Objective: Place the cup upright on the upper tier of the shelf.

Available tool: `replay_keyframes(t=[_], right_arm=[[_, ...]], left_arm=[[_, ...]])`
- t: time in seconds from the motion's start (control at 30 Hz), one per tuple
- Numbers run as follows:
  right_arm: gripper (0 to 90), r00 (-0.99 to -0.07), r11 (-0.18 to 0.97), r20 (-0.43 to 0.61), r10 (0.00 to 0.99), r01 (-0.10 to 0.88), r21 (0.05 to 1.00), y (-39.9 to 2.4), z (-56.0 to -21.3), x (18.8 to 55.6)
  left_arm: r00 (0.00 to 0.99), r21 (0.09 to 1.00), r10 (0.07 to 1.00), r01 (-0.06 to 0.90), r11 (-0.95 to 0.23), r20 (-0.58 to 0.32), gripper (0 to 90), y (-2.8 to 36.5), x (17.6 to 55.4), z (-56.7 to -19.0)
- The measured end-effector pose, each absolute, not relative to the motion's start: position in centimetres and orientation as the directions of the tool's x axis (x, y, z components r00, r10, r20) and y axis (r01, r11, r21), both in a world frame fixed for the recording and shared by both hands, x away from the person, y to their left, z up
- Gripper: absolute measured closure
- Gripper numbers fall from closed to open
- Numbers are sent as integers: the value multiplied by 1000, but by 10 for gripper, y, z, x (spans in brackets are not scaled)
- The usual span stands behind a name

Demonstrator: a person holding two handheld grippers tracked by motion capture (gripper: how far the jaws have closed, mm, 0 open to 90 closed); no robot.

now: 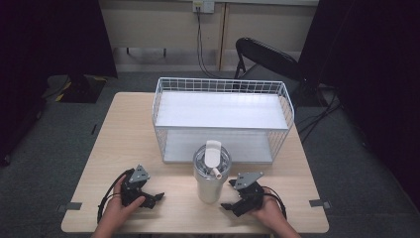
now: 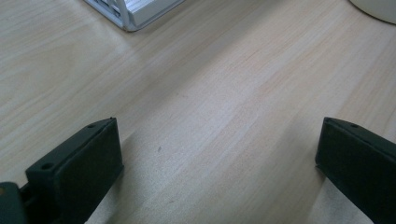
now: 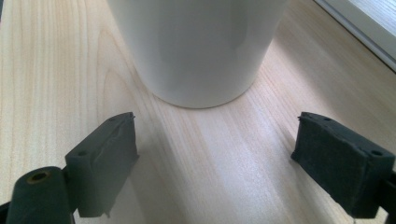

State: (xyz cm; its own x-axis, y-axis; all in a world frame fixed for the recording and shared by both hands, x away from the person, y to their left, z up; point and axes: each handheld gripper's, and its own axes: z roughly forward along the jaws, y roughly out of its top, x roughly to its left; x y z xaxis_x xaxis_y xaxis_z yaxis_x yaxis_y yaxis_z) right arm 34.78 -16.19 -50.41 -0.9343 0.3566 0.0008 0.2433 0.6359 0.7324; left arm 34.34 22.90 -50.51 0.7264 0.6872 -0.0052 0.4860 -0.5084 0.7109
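The right gripper (image 3: 215,158) has its jaws spread wide and empty, squared up to the base of the white tumbler (image 3: 198,46) just ahead, a stance that looks set for closing round it. The left gripper (image 2: 217,172) is likewise wide open over bare table (image 2: 196,93), idle. The tumbler stands upright between them, just before the wire basket (image 1: 221,85), probably its destination.

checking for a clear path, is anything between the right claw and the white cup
Nothing: in the right gripper view, bare wooden table runs from the open right claw to the white cup.
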Motion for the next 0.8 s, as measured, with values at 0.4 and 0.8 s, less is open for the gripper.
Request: replay_keyframes(t=[0.4,0.8], right_arm=[[142,-907,548,91,411,326,771,-166,-501,349],[141,-917,431,84,391,263,863,-169,-472,349]], left_arm=[[727,711,687,486,-509,-5,0,229,343,-505],[727,711,687,486,-509,-5,0,229,343,-505]])
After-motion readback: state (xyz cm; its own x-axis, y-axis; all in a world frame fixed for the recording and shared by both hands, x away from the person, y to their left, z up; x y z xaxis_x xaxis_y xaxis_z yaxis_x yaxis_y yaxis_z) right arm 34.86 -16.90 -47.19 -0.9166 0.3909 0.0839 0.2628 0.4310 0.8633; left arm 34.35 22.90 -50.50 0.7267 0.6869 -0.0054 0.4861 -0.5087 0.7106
